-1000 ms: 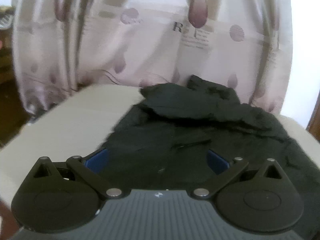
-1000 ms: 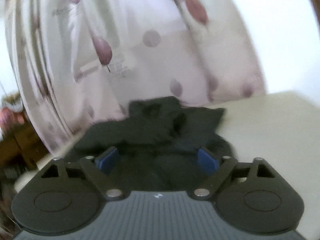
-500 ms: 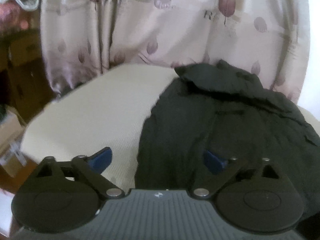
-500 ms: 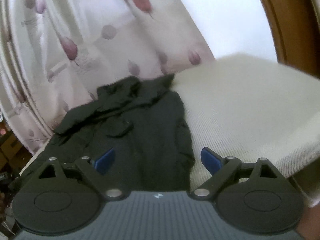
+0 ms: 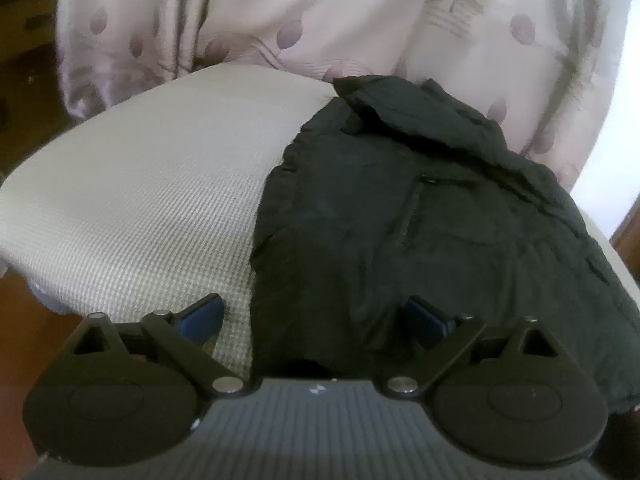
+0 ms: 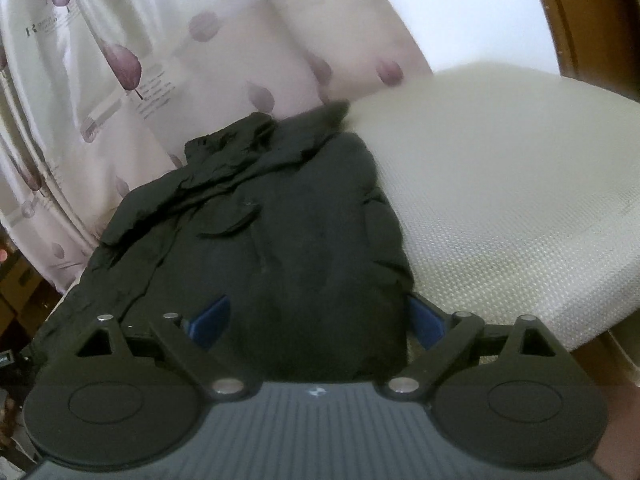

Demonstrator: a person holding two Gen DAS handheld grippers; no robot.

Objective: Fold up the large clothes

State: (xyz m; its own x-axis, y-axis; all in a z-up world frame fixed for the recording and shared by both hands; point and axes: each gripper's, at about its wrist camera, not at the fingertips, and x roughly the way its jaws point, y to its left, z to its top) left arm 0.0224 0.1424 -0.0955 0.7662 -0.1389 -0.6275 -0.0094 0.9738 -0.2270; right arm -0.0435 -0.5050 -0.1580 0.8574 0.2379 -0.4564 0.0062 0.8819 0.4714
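Both claws wide open, holding nothing; left claw (image 5: 312,318) sits low at the near left hem of the jacket (image 5: 420,220), one blue pad (image 5: 202,316) over bare tabletop (image 5: 140,200), the other pad over black fabric; whether the pads touch cloth, cannot tell; right claw (image 6: 316,316) sits at the near right hem of the jacket (image 6: 288,240), left pad (image 6: 212,316) over fabric, right pad just past the jacket's right edge, beside the tabletop (image 6: 500,200); jacket lies spread flat on the cream textured tabletop, hem toward the claws, collar end bunched at the far side against the curtain (image 5: 320,20); left view: jacket fills the right part of the surface, bare cover to its left; right view: jacket fills the left part, bare cover to its right; chest flap pocket (image 6: 236,220) visible in the right view; curtain (image 6: 160,60) pale with purple tulip print, hanging directly behind the tabletop; wooden frame (image 6: 592,12) at the far right of the right view
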